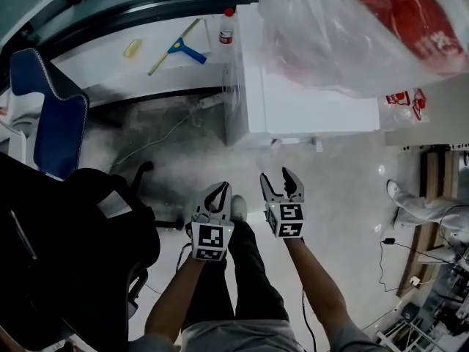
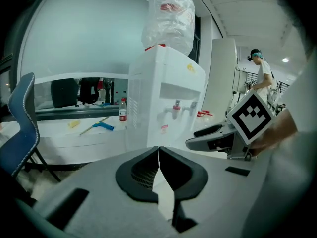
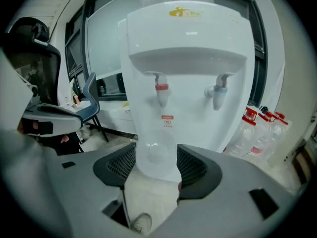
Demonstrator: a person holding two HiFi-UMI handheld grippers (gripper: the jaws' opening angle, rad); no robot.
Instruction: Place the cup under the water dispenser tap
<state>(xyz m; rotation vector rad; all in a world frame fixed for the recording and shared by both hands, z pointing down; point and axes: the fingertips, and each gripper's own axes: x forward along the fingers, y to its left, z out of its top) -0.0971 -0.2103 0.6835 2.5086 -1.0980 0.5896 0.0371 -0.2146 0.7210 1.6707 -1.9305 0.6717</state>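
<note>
The white water dispenser (image 3: 185,58) stands ahead, with a red tap (image 3: 159,90) and a pale tap (image 3: 218,90) under its recess. My right gripper (image 3: 156,158) is shut on a clear plastic cup (image 3: 154,150), held between the pads. The cup is lower than the taps and short of the dispenser's front. In the head view the right gripper (image 1: 277,178) and the left gripper (image 1: 218,191) hang side by side over the floor before the dispenser (image 1: 300,86). The left gripper (image 2: 159,148) is shut with nothing in it.
A bag-wrapped water bottle (image 1: 352,28) tops the dispenser. Empty bottles (image 3: 257,128) stand to its right. A blue chair (image 1: 51,116) and a black office chair (image 1: 66,240) are on the left. A squeegee (image 1: 179,50) and a red-capped bottle (image 1: 228,28) lie on the sill. A person (image 2: 260,73) stands far right.
</note>
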